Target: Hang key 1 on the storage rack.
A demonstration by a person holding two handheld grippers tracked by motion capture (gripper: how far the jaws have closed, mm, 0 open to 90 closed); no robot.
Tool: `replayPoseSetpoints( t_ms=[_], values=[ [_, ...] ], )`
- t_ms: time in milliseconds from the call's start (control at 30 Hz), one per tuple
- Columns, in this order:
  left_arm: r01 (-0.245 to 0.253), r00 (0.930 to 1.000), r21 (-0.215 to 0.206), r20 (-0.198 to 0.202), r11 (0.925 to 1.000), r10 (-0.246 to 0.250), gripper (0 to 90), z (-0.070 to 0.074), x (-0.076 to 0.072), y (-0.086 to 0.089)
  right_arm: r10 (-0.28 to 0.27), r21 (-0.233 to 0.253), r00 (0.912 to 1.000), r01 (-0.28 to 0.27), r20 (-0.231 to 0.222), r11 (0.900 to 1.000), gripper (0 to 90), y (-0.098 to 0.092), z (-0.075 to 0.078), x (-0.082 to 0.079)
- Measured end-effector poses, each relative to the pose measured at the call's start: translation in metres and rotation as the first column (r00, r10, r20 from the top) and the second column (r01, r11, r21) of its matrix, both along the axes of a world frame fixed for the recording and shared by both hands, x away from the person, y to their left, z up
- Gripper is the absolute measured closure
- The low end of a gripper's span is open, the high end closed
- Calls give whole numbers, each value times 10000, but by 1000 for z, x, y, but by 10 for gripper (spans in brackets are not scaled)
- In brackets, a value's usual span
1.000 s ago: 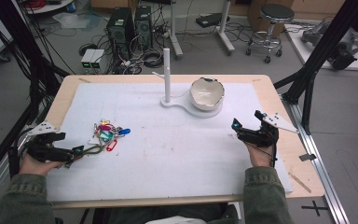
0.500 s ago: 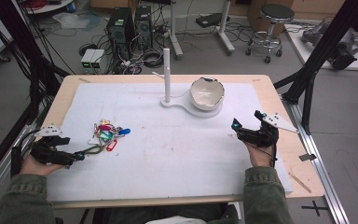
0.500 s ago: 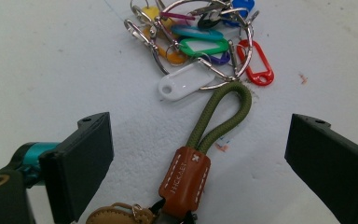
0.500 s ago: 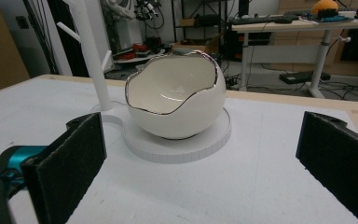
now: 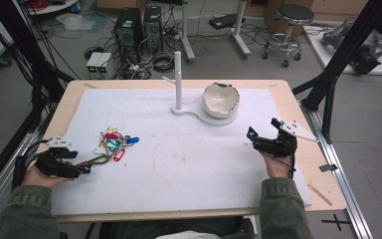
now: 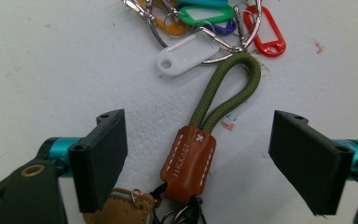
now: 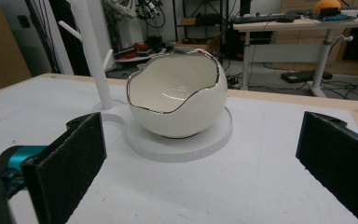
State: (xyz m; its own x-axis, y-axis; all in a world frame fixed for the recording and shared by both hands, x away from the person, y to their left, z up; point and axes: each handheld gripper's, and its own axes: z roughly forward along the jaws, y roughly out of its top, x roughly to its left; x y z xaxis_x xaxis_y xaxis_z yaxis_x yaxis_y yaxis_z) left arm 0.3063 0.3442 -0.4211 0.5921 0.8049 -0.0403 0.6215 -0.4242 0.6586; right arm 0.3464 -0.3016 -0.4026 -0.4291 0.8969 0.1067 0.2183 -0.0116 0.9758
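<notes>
Where the person's two forearms enter from the bottom of the high view, each hand holds a black two-jaw gripper over a white mat (image 5: 189, 164) on a wooden table (image 5: 298, 102).

The left gripper (image 5: 82, 169) sits low at the table's left edge, pointing toward a bunch of keys (image 5: 113, 144). In the left gripper view its jaws stand wide apart, and between them, touching neither, lies a brown leather tab (image 6: 189, 163) with white stitching. An olive green cord loop (image 6: 230, 88) runs up from the tab to metal rings carrying plastic key tags: a white tag (image 6: 186, 53), a red tag (image 6: 265, 32), and green, purple and orange ones cut off by the top edge. Below the tab, a tan leather piece (image 6: 116, 207) and small rings are cut off by the bottom edge. The embossed lettering on the tab is too small to read.

The right gripper (image 5: 266, 139) rests at the table's right side. In the right gripper view its jaws are also wide apart and hold nothing. Well beyond them stands a white bowl (image 7: 177, 95) shaped like a cracked eggshell with a dark jagged rim, seated on the round white base (image 7: 177, 140) of a stand. A white post (image 7: 93, 56) with short pegs rises beside the bowl; its top is cut off there.
</notes>
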Motion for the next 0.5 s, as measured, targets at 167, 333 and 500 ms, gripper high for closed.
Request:
replayPoseSetpoints(
  t_ms=[167, 333, 500],
  values=[
    [16, 9998, 417, -185, 9991, -8, 301, -3, 0, -2, 5, 15, 10000, -5, 5, 10000, 5, 0, 0, 0],
    [84, 9997, 537, -233, 9985, -72, 346, -4, 0, -3, 19, 27, 10000, -19, -9, 10000, 5, 0, 0, 0],
    [67, 10000, 1043, -69, 9945, -61, 469, -6, -2, -4, 51, 1, 10000, -51, -38, 10000, 6, 0, 0, 0]
  ],
)
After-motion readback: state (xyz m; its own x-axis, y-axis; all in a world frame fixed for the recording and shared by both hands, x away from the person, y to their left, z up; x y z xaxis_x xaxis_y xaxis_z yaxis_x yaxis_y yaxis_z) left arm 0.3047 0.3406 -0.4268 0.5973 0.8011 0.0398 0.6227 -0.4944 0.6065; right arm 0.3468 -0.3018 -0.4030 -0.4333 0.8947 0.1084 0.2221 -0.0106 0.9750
